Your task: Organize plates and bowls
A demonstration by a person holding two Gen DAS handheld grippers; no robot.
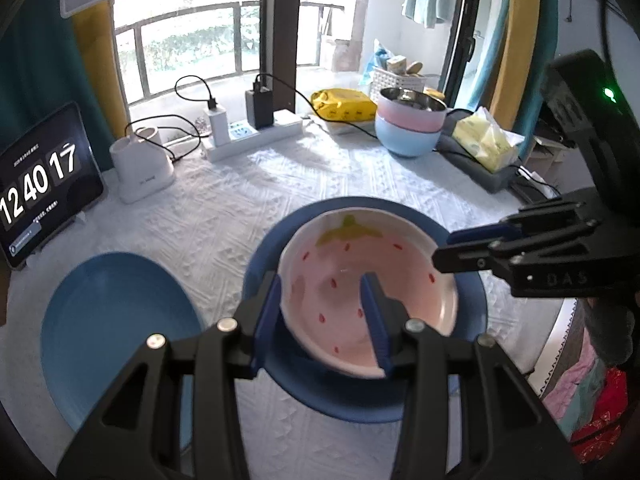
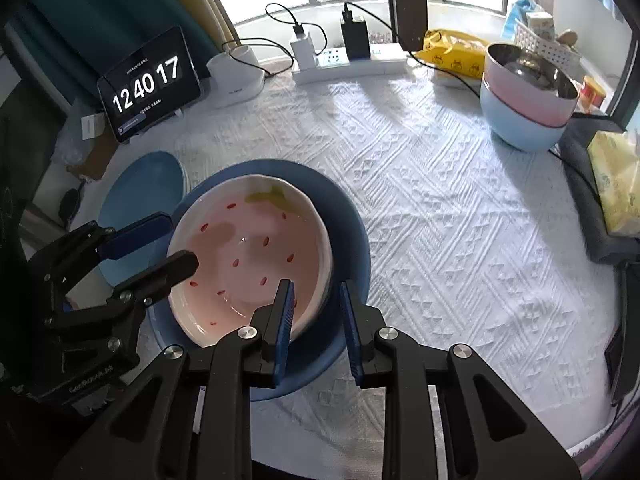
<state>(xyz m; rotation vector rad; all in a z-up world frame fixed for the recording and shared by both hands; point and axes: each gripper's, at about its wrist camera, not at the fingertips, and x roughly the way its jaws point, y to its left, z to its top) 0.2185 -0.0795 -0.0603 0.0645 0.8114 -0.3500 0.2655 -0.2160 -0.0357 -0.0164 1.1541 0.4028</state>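
A pink strawberry-pattern bowl (image 1: 340,276) (image 2: 248,248) rests inside a dark blue plate (image 1: 260,264) (image 2: 348,216) on the white tablecloth. My left gripper (image 1: 323,312) (image 2: 178,242) stands open astride the bowl's rim, one finger outside and one inside. On the opposite side my right gripper (image 2: 318,320) (image 1: 442,248) straddles the rim the same way, with a gap between its pads and the wall. A light blue plate (image 1: 112,320) (image 2: 144,188) lies flat just left of the stack.
At the back right, a pink bowl with a steel bowl in it sits nested in a light blue bowl (image 1: 408,136) (image 2: 516,128). A tablet clock (image 1: 40,184), a white holder (image 1: 140,164), a power strip (image 1: 252,136), a yellow bag (image 1: 344,104) and a tissue pack (image 1: 488,140) line the table's edge.
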